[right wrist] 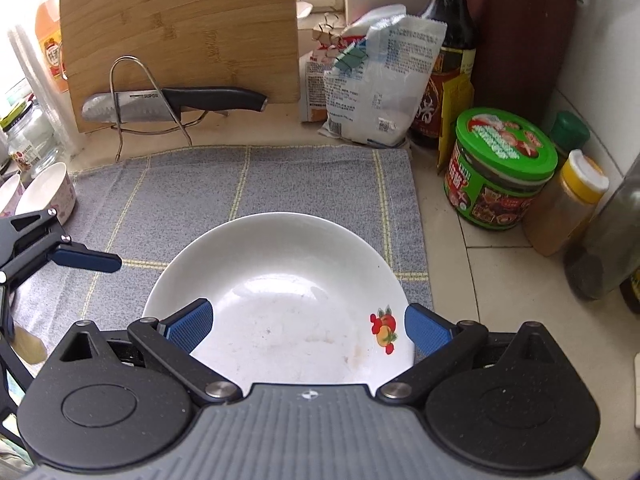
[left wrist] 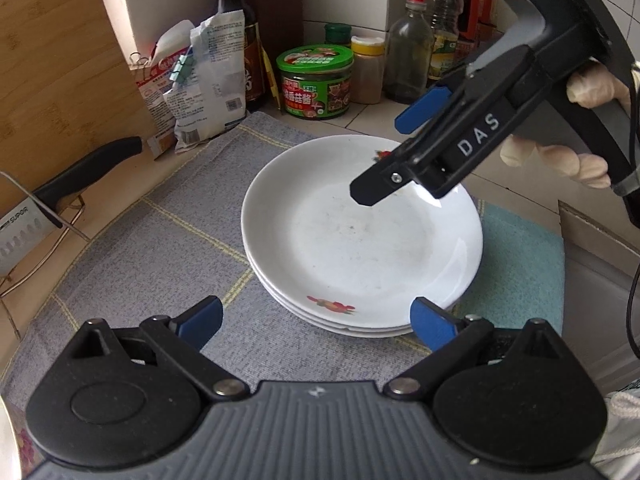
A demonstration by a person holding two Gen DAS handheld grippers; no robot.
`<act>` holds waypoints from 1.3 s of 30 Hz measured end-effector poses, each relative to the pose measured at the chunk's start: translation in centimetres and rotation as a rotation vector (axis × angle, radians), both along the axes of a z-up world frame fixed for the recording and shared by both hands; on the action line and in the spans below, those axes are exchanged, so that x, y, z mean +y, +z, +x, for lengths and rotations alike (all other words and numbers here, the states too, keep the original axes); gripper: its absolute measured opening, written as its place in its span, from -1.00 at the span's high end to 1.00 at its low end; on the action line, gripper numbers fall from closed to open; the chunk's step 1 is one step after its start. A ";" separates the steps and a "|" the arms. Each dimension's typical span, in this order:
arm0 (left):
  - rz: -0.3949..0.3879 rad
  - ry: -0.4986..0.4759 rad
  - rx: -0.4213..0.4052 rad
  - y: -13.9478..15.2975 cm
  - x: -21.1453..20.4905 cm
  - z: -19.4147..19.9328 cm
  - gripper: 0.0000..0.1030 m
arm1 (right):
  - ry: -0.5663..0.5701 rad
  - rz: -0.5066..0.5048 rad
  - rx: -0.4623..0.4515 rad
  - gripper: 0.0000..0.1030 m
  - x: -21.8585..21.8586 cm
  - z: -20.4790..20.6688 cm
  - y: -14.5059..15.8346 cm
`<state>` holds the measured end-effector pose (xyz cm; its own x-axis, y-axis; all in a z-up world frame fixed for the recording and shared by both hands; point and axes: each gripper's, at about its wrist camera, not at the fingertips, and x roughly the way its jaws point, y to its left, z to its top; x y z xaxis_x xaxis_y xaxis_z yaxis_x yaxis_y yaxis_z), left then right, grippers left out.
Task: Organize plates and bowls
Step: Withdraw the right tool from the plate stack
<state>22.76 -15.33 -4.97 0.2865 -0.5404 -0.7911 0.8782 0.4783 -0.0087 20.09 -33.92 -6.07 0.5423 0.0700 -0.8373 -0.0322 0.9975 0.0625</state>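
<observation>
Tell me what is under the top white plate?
Under the top plate lie more white plates, stacked on a grey cloth. Only their rims show at the near edge; their faces are covered, so the count is uncertain.

"DAS" is printed in white letters on the black body of the right gripper. "SUPOR" is stamped on the blade of the knife held in the wire rack (other package and jar labels are too blurred to be read).
</observation>
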 end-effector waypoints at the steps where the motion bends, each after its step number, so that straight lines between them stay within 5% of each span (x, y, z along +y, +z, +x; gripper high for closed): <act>1: -0.004 0.023 -0.005 0.2 0.3 0.0 -0.94 | 0.003 -0.013 -0.012 -1.00 0.3 -0.2 0.2; 13: -0.088 0.268 -0.003 2.4 5.5 -0.1 -0.94 | -0.018 -0.126 -0.122 -1.00 4.5 -3.7 2.2; 26: -0.021 0.527 -0.050 4.1 9.9 -3.6 -0.94 | 0.210 -0.061 -0.213 -1.00 8.6 -3.4 2.4; 39: -0.014 0.578 -0.027 5.5 17.9 -4.1 -0.94 | 0.337 -0.073 -0.215 -1.00 16.7 -3.2 1.9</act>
<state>18.65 2.55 0.51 0.5585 -0.3003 -0.7732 0.4740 0.8805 0.0004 16.85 -17.20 -4.21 0.6621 0.2184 -0.7169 -0.3629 0.9304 -0.0517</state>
